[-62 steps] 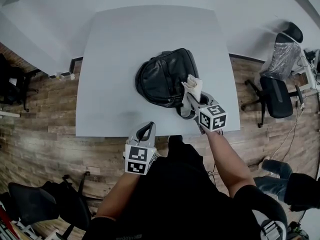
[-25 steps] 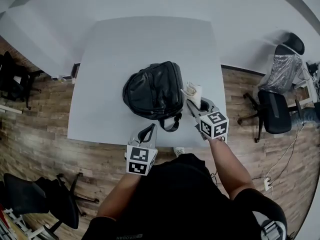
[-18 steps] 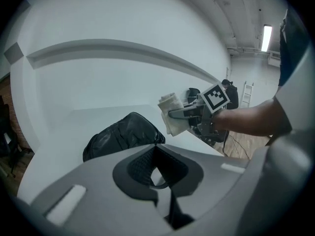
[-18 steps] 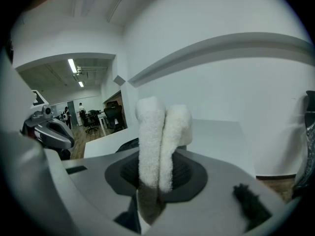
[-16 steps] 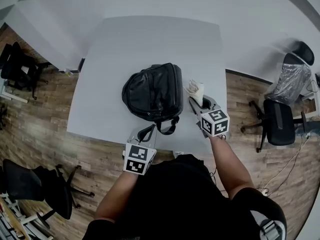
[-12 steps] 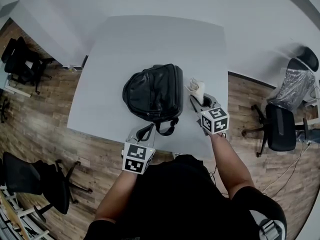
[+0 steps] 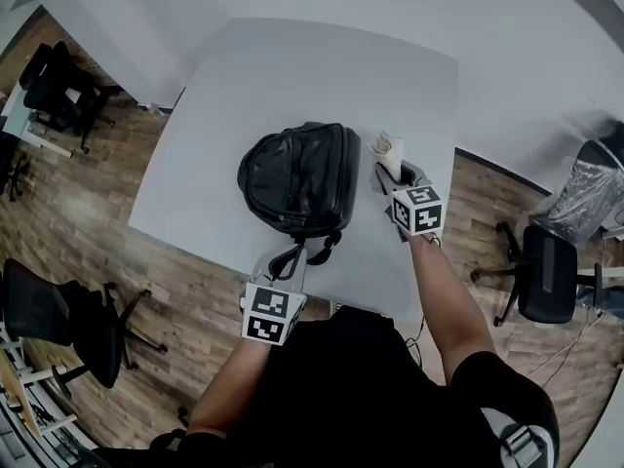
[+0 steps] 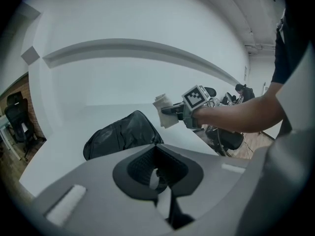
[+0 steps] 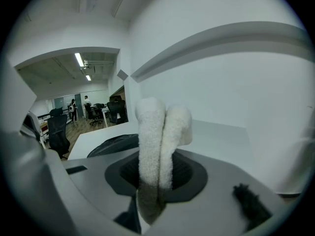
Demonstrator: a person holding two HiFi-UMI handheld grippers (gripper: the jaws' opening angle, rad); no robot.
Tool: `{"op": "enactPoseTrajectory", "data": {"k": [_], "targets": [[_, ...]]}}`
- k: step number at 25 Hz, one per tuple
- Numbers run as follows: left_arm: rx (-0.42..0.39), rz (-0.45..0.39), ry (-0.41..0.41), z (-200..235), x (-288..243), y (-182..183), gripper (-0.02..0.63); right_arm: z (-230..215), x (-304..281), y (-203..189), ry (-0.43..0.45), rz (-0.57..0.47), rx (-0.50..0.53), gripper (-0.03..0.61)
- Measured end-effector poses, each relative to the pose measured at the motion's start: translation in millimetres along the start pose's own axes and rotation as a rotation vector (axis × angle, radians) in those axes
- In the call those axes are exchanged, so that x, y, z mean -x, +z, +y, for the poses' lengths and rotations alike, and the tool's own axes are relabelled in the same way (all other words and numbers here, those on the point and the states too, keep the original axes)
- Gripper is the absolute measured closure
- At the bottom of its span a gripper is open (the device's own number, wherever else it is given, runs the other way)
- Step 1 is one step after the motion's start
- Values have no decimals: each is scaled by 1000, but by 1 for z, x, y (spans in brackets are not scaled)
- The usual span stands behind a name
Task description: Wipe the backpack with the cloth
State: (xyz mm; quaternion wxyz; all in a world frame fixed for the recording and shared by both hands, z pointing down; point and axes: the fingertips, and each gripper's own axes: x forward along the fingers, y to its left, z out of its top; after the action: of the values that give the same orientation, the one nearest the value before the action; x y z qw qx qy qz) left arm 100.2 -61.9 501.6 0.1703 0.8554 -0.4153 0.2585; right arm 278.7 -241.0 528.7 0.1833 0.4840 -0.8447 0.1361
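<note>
A black backpack (image 7: pixel 297 178) lies on the white table (image 7: pixel 292 66), its strap loop (image 7: pixel 322 247) trailing toward the near edge. My right gripper (image 7: pixel 388 171) is shut on a white fluffy cloth (image 7: pixel 387 151) and holds it just right of the backpack, apart from it. In the right gripper view the cloth (image 9: pixel 160 132) stands folded up out of the jaws, with the backpack (image 9: pixel 110 145) low at left. My left gripper (image 7: pixel 288 259) is shut and empty at the near table edge, beside the strap. The left gripper view shows the backpack (image 8: pixel 123 134) and the cloth (image 8: pixel 165 111) beyond it.
Office chairs stand on the wooden floor at the right (image 7: pixel 546 271) and at the left (image 7: pixel 49 310). More chairs and a desk (image 7: pixel 58 86) are at the far left. A white wall rises behind the table.
The cloth in my right gripper has come off the backpack's right side and now hangs beside it. My left gripper has come up to the table's near edge by the strap.
</note>
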Motion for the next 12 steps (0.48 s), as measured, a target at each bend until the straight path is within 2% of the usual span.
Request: {"op": "enactPoseTrajectory", "data": {"k": [7,12], "targets": [[18,72,4,-22,-8,-25,606,-30,-43,-9,9,32,44,485],[43,109,25,-18,-6,-40,607,-49,-73,-20,-19,45,6,485]]}}
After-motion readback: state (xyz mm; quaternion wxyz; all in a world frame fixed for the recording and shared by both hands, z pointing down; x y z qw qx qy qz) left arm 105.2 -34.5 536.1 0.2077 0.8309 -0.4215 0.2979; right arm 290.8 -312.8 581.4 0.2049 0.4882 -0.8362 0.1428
